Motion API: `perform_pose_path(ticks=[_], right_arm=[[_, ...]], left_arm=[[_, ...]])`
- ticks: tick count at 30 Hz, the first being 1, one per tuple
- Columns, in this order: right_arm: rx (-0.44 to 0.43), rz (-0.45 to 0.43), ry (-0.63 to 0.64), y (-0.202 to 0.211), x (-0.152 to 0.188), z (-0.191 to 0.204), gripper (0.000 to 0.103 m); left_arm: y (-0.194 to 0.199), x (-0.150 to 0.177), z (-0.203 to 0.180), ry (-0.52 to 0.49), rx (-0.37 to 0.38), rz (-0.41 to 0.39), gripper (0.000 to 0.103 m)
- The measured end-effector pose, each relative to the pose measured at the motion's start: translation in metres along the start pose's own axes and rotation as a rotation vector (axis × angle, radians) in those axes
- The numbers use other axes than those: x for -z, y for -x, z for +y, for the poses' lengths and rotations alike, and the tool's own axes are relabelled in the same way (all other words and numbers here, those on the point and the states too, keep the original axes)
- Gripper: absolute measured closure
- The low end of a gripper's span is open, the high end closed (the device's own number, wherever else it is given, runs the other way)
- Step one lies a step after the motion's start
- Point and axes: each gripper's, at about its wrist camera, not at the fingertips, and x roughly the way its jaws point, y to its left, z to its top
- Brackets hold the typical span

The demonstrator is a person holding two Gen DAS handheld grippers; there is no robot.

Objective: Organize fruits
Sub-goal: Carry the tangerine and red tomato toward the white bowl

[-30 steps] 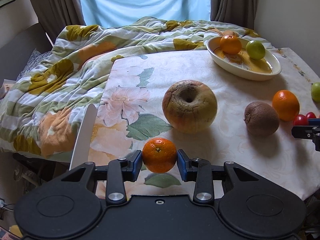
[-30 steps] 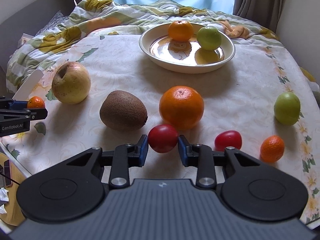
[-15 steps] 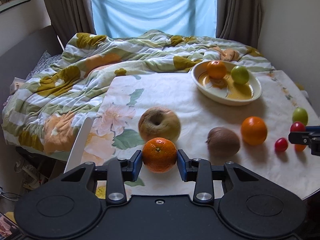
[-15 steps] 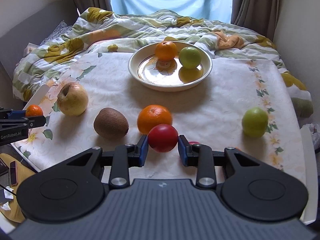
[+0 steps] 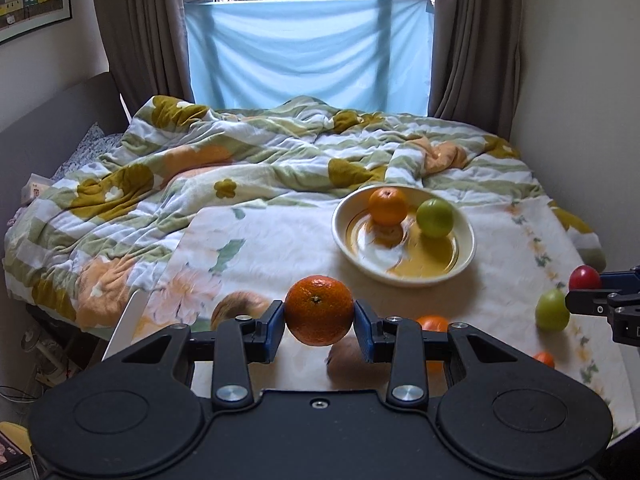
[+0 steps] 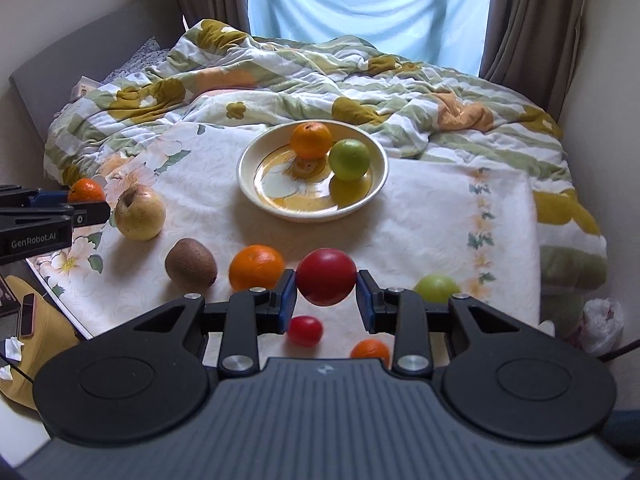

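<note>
My left gripper (image 5: 319, 334) is shut on a small mandarin (image 5: 319, 310), held high above the table's near left. My right gripper (image 6: 327, 295) is shut on a red tomato (image 6: 326, 276), held above the near middle. A cream bowl (image 6: 256, 160) at the far middle holds an orange (image 6: 311, 140) and a green apple (image 6: 349, 159). On the cloth lie a yellow apple (image 6: 140, 212), a kiwi (image 6: 191, 263), an orange (image 6: 256, 266), a small tomato (image 6: 305, 330), a mandarin (image 6: 370, 351) and a green apple (image 6: 436, 286).
The table has a floral cloth (image 6: 440, 208) and butts against a bed with a rumpled quilt (image 6: 280, 76). A wall stands close on the right (image 5: 580, 80). Curtains and a window are behind. A yellow object and a phone (image 6: 26, 316) lie low at the left.
Both grippers have risen and pulled back with their fruit, so the table fruits look smaller and lower. The grips are unchanged.
</note>
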Motion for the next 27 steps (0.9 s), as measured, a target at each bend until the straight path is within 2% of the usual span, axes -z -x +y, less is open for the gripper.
perform_pose_path(ticks=[7, 15, 21, 27], right_arm=[[0.001, -0.021, 0.048, -0.003, -0.03, -0.027, 0.056], [-0.016, -0.031, 0.019, -0.039, -0.073, -0.045, 0.056], [-0.018, 0.002, 0.012, -0.084, -0.096, -0.049, 0.056], [-0.023, 0.038, -0.011, -0.119, -0.104, -0.055, 0.056]], left_arm=[[-0.027, -0.04, -0.016, 0.002, 0.025, -0.01, 0.062], [-0.092, -0.078, -0.028, -0.051, 0.054, 0.028, 0.062], [-0.15, -0.093, -0.035, -0.096, 0.06, 0.081, 0.062], [-0.195, -0.091, -0.041, -0.132, 0.072, 0.14, 0.062]])
